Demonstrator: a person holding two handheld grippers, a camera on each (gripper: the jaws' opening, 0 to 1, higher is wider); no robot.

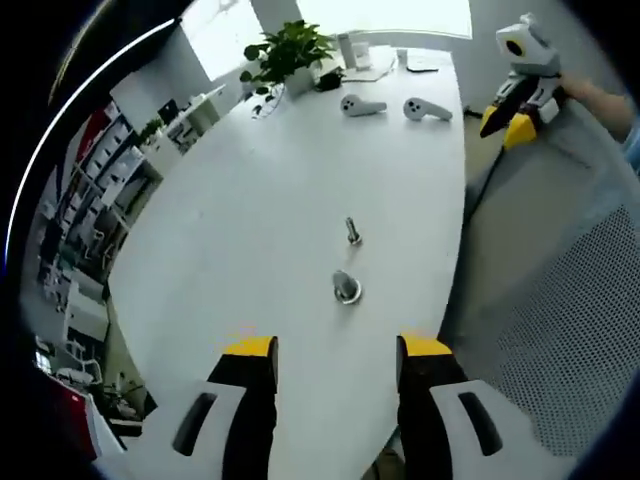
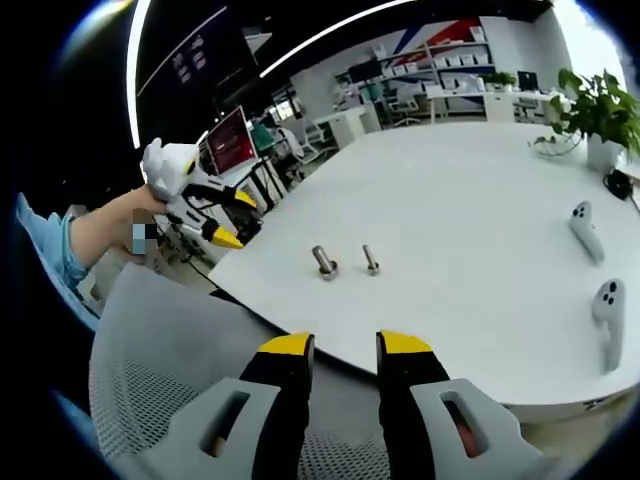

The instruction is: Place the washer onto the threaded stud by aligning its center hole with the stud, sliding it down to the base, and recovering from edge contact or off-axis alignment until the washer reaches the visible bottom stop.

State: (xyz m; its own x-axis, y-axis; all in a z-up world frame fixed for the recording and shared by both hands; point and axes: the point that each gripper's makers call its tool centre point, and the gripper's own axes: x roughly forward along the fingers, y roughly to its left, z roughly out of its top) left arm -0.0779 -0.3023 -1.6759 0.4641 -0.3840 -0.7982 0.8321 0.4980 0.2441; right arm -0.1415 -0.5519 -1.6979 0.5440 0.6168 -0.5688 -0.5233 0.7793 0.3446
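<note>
**Two pairs of tongs held back from stud and washer piece on white tabletop**

Seen in the left gripper view, the left tongs (image 1: pixel 338 347) are held parted, with nothing between the yellow-tipped jaws, above the near edge of a white tabletop (image 1: pixel 280 170). Just beyond the tips a short metal piece (image 1: pixel 346 288) with a wide round base is stood on the surface; whether the washer is part of it cannot be told. A little further on, apart from it, a slimmer threaded stud (image 1: pixel 352 232) is stood upright. Two white handheld controllers (image 1: pixel 385 106) are laid at the far end, near a potted plant (image 1: pixel 290 50). The right tongs (image 1: pixel 512 118) are seen at the upper right, off the tabletop's edge and over a grey mesh chair (image 1: pixel 560 300); their opening cannot be judged there.

In the right gripper view, the right tongs (image 2: pixel 345 345) are shown with a narrow gap, gripping nothing, above the chair back and short of the tabletop's edge. The two metal pieces are seen side by side near that edge, the wider-based one (image 2: pixel 324 263) on the left. The left tongs (image 2: pixel 232 222) are held in a hand at the left, jaws apart.
</note>
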